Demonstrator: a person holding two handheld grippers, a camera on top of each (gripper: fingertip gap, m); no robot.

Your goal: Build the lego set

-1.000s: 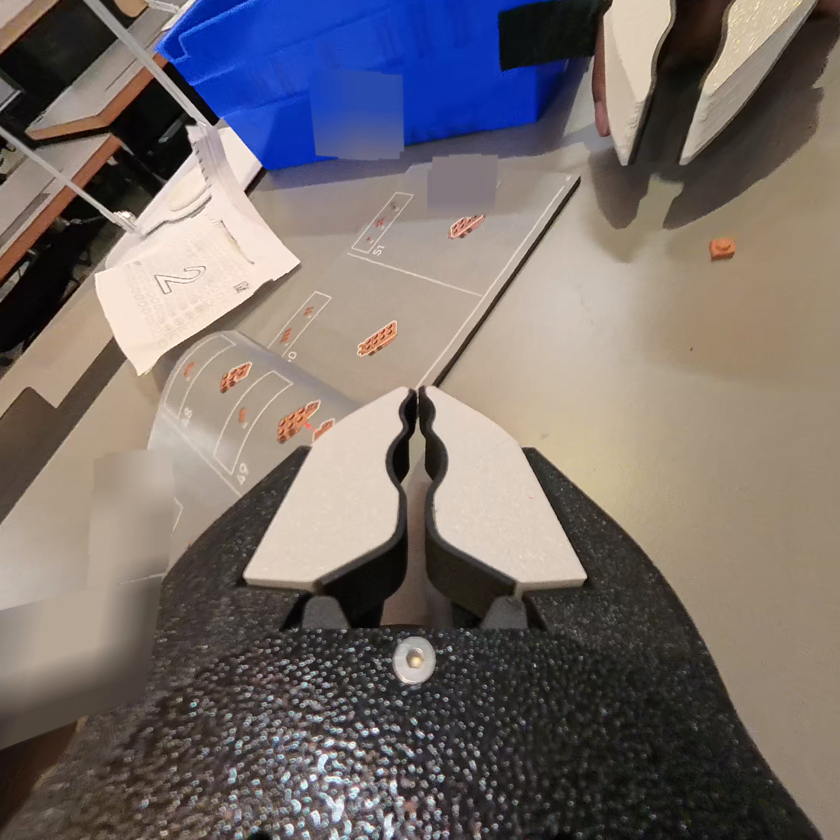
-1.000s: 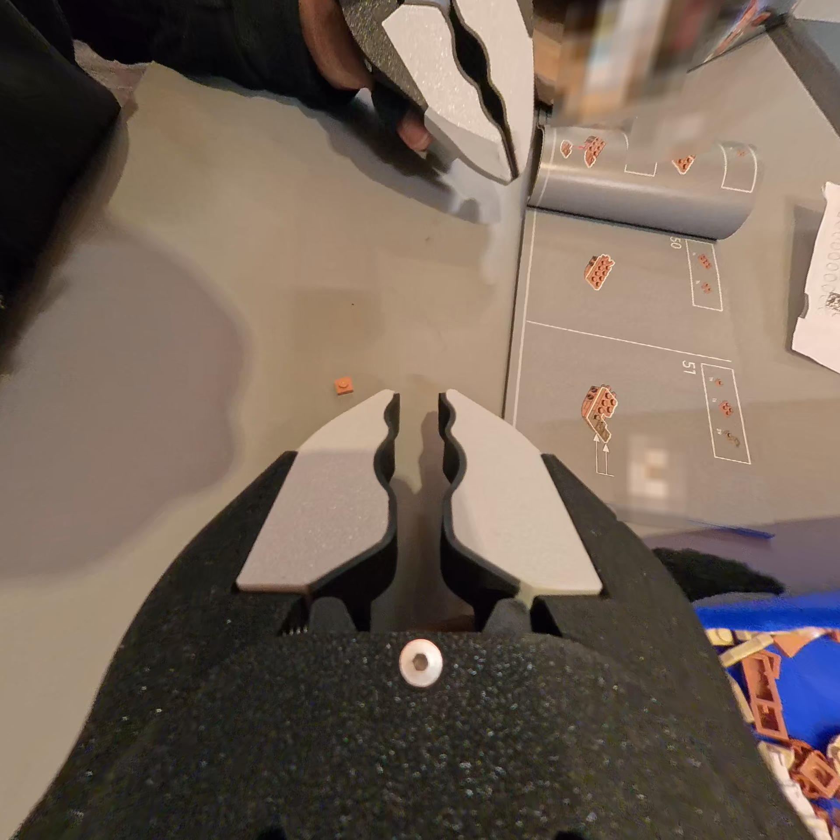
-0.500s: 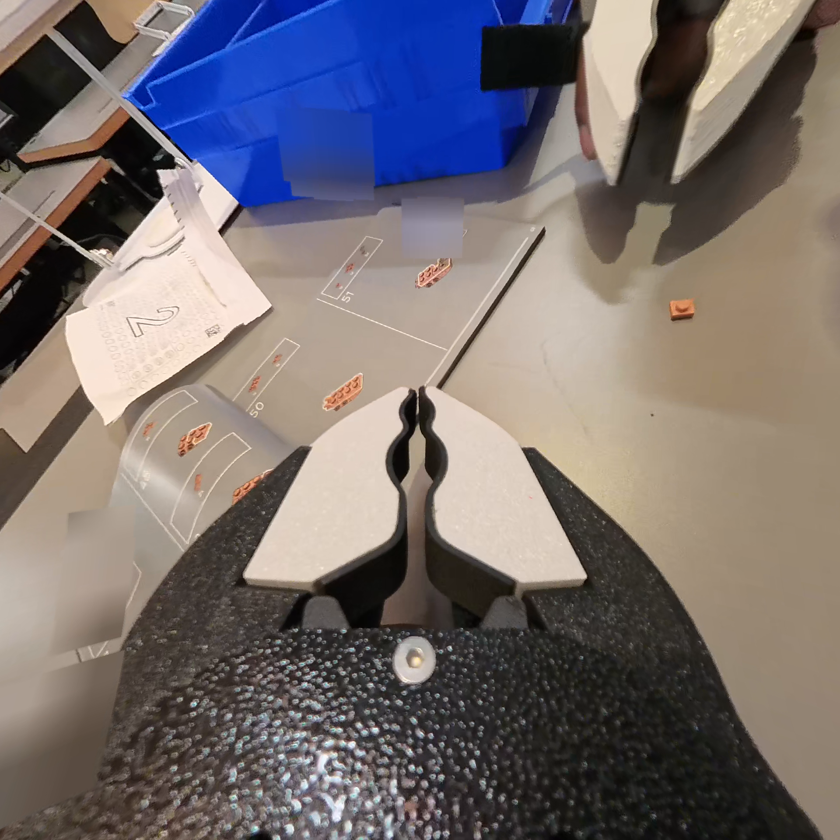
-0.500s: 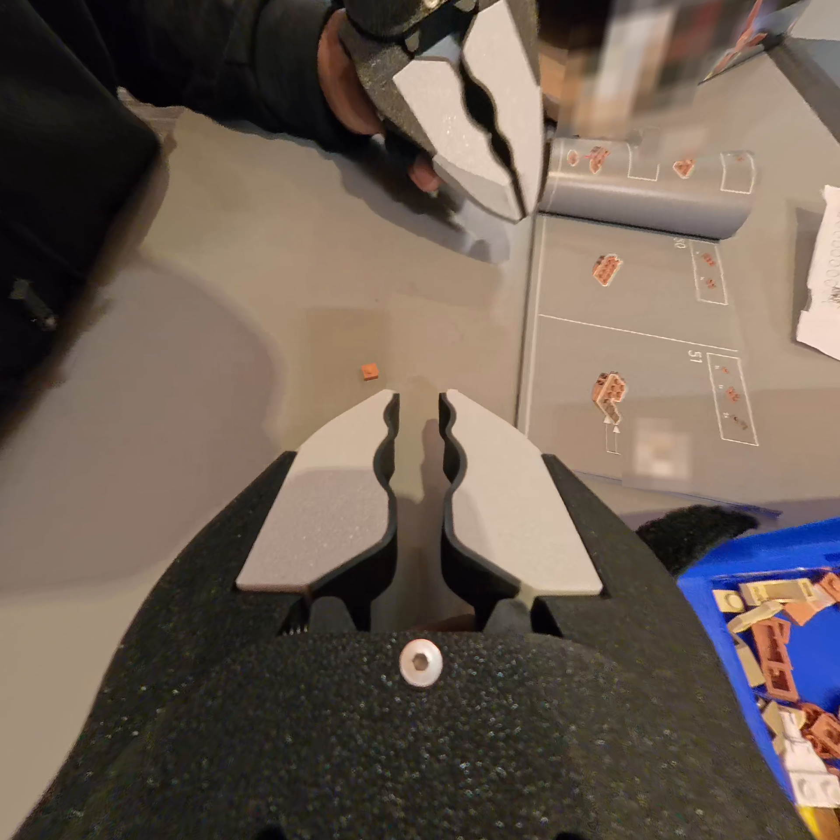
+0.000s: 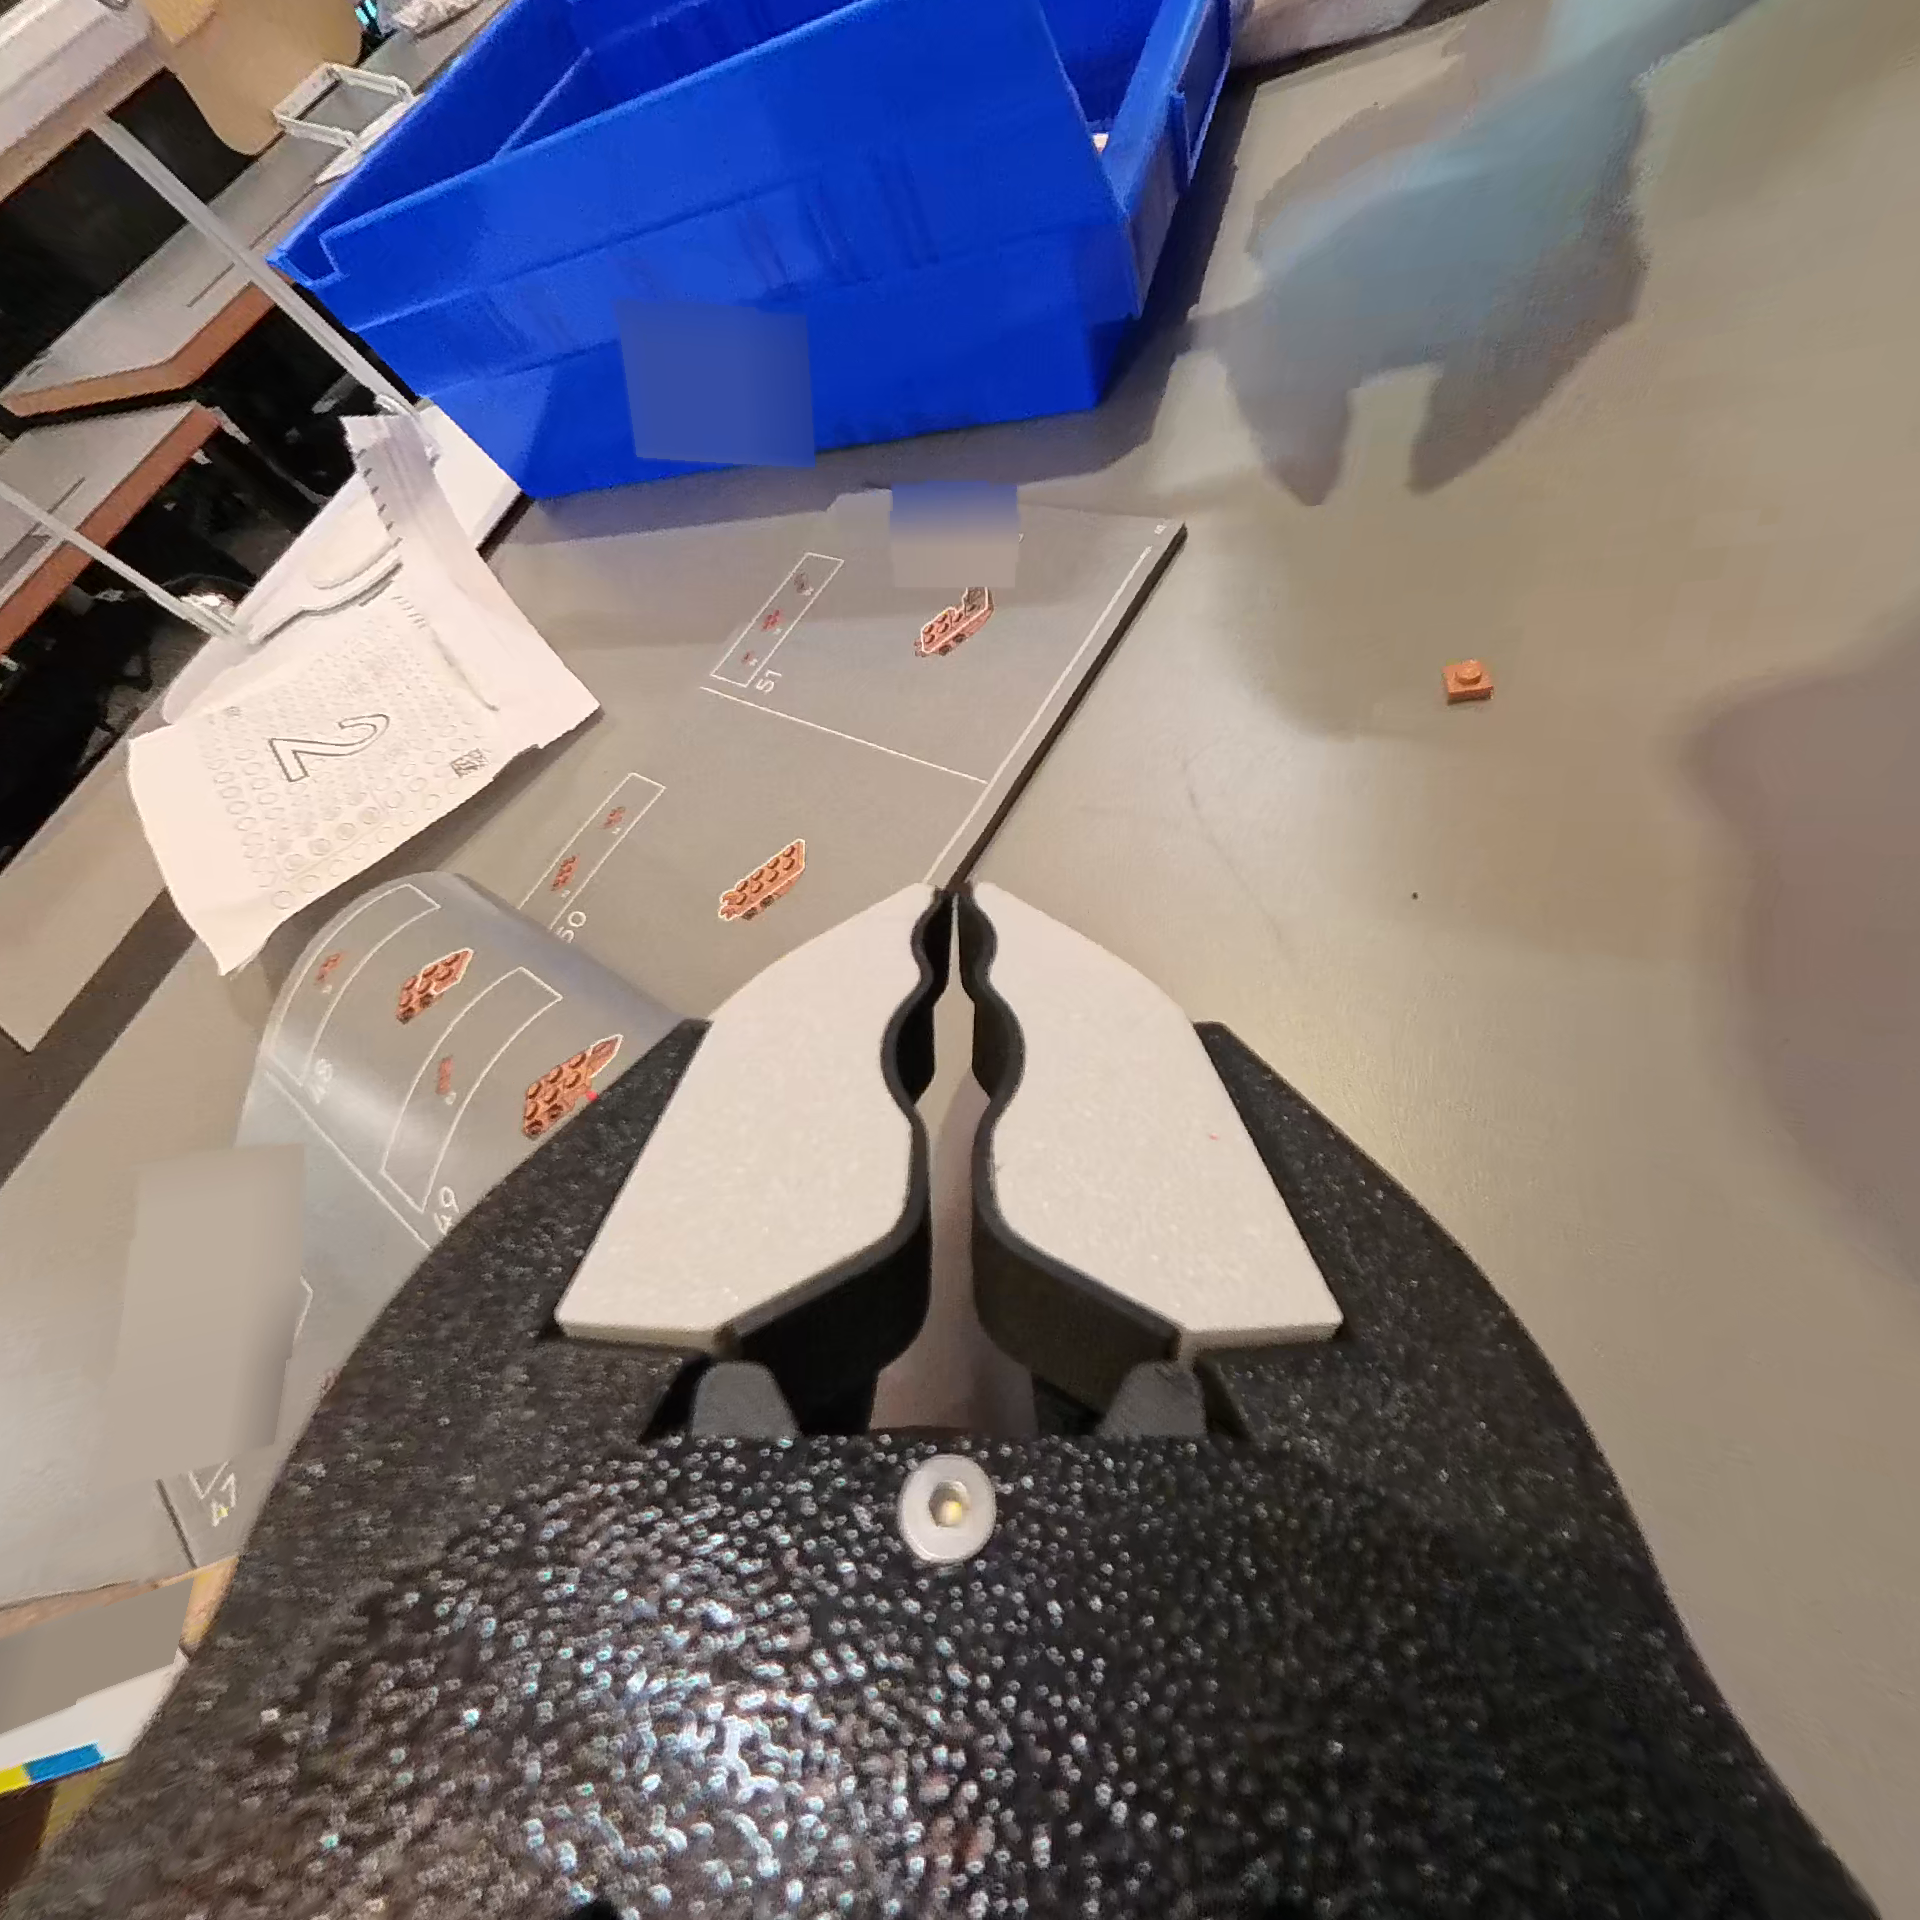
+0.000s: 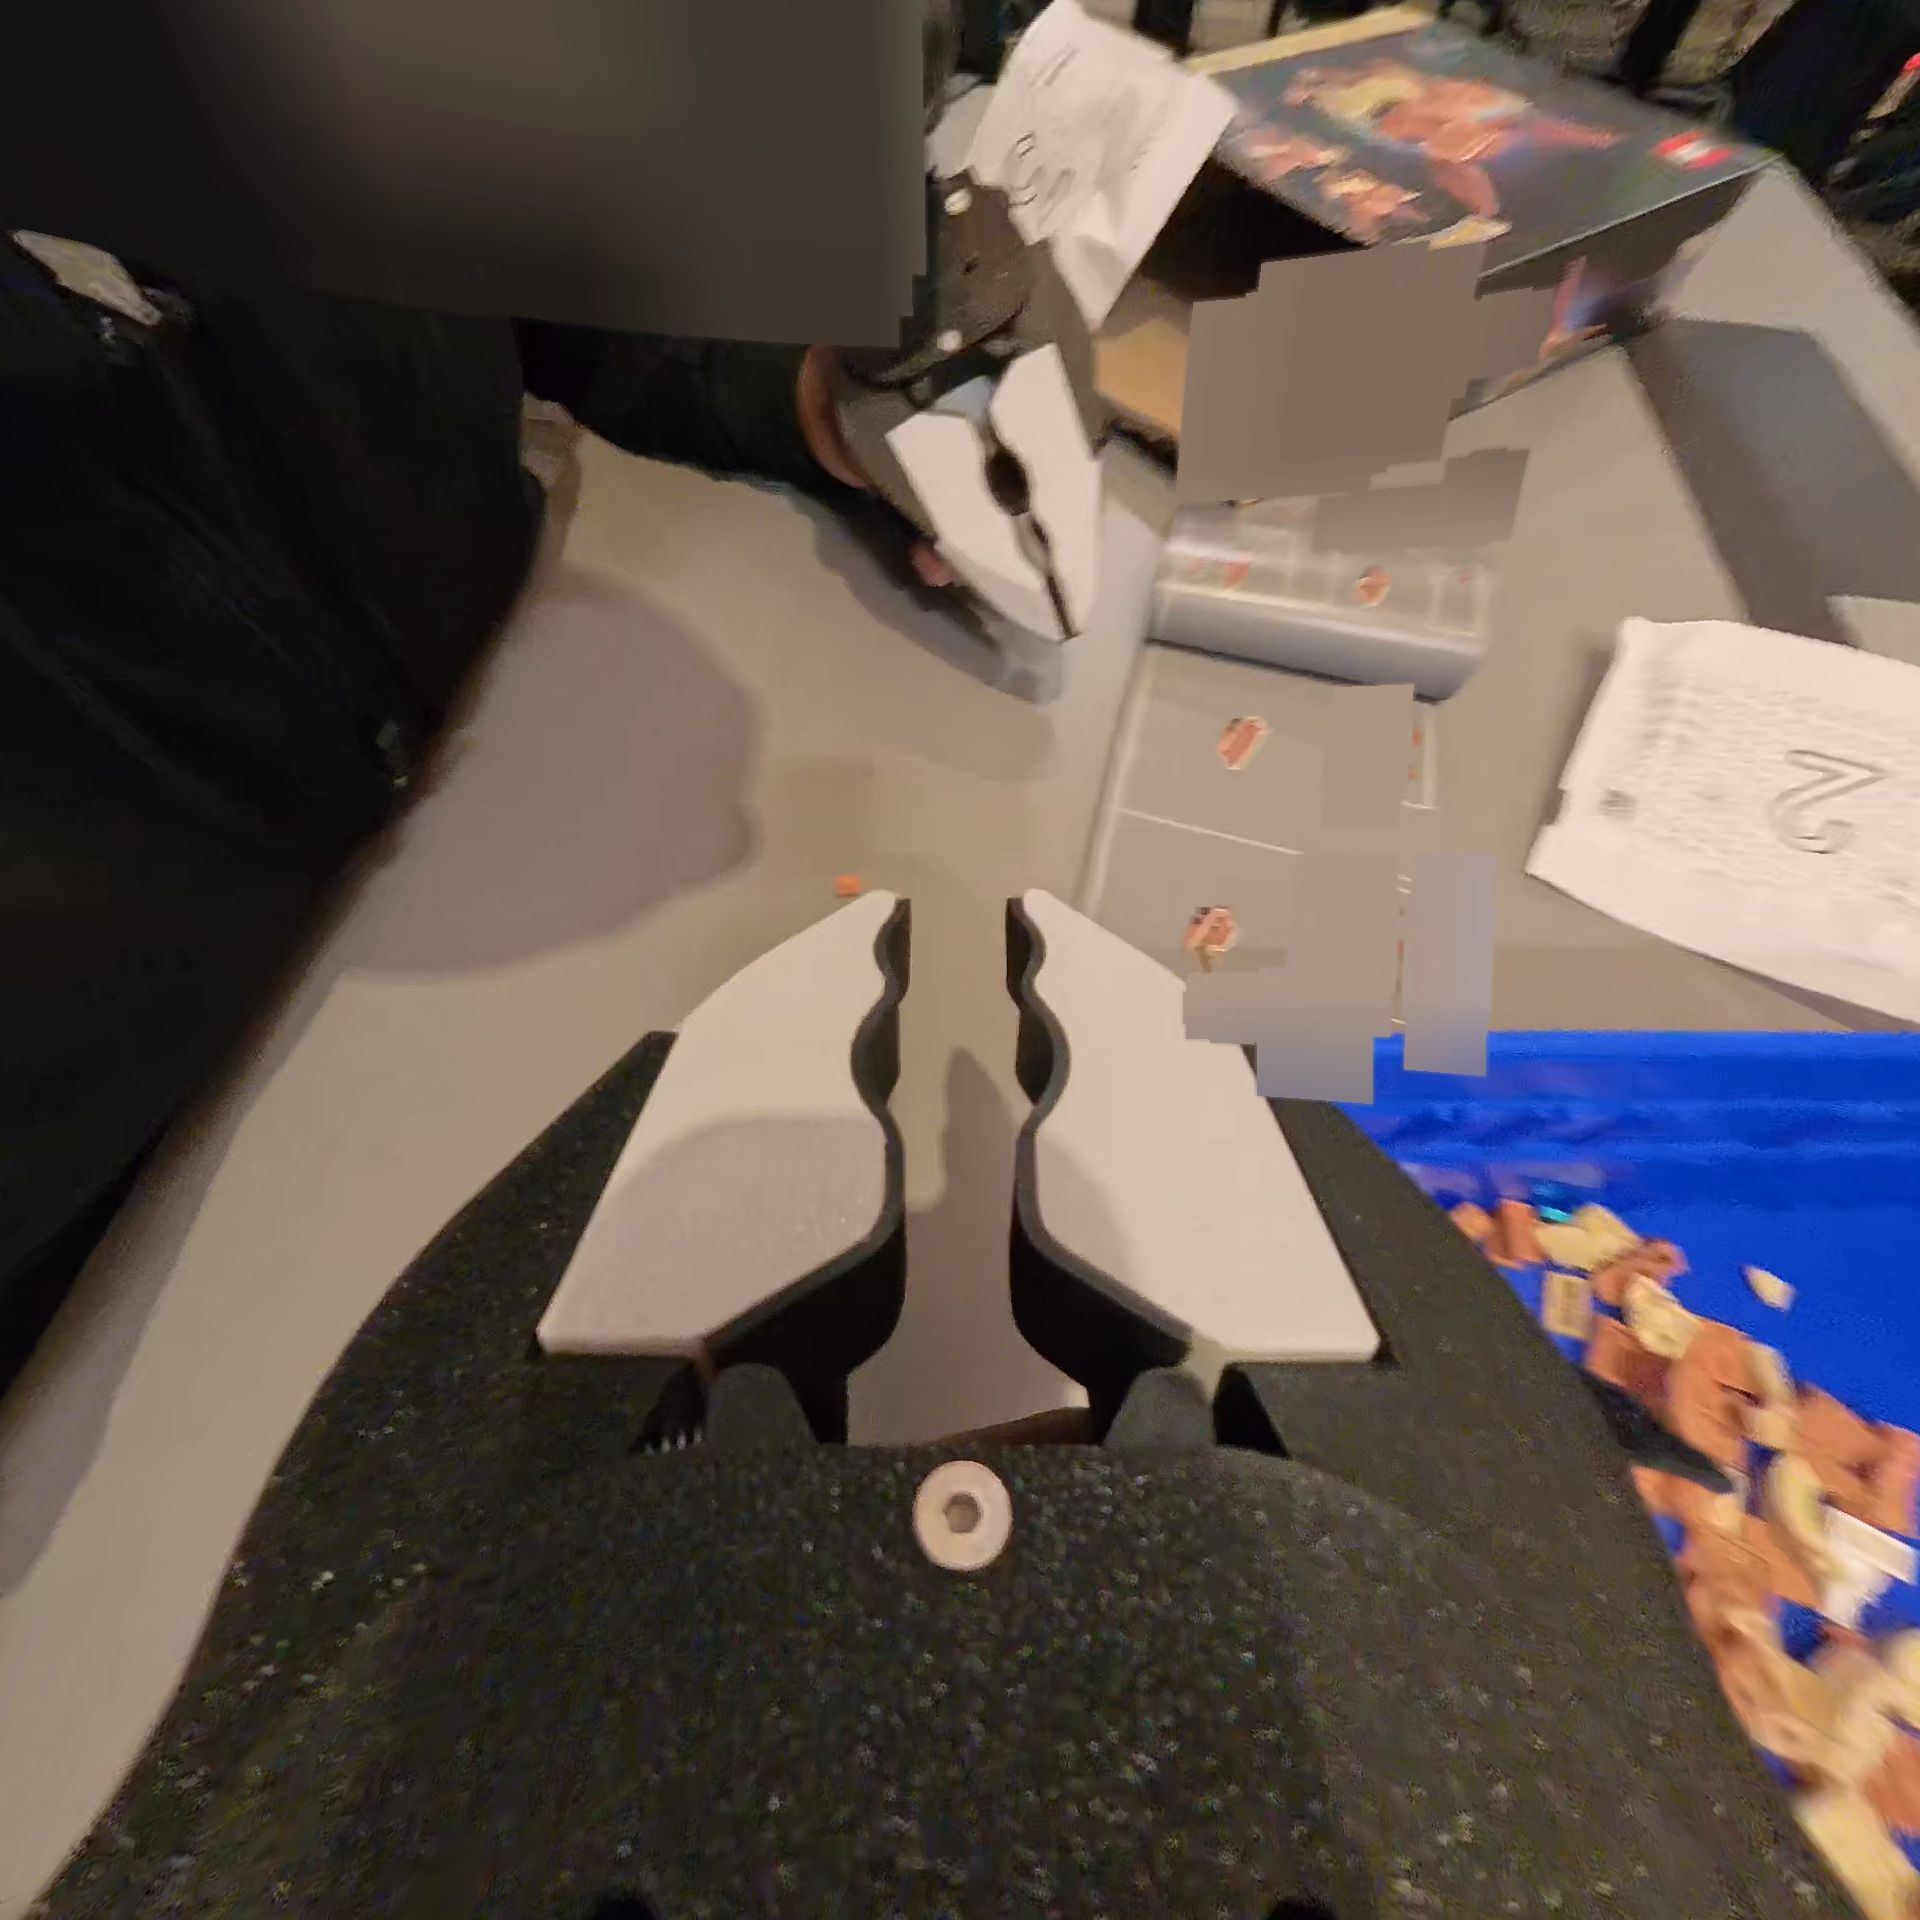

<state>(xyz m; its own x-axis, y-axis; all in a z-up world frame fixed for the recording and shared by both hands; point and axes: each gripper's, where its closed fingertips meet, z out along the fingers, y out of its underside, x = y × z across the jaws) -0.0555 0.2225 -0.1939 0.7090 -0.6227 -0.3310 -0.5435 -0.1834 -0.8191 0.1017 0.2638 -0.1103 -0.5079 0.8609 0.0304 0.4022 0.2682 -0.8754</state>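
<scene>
My left gripper (image 5: 951,906) is shut with nothing between its pads, above the near edge of the open grey instruction booklet (image 5: 883,769). It also shows in the right wrist view (image 6: 1055,613), shut. A small orange one-stud plate (image 5: 1468,682) lies alone on the grey table to the right of the booklet. My right gripper (image 6: 956,914) is open, with only bare table between its fingers. It hangs above the table, and the orange plate (image 6: 848,884) lies just beyond its left fingertip. In the left wrist view only a blur at the top right shows where the right gripper is.
A blue bin (image 5: 779,239) stands behind the booklet; in the right wrist view the bin (image 6: 1662,1091) holds several tan and brown bricks. A white paper bag (image 5: 332,769) lies left of the booklet. A printed cardboard box (image 6: 1455,156) stands at the back. A person's dark sleeve (image 6: 208,623) is at the left. The left gripper's tips are roughly 20 centimetres from the right gripper's. It is some 12 centimetres from my left tips to the small orange one-stud plate (image 5: 1468,682).
My right gripper has drawn back and swung toward the blue bin, still open. My left gripper has pulled back a little, still shut. The orange plate has not moved.
</scene>
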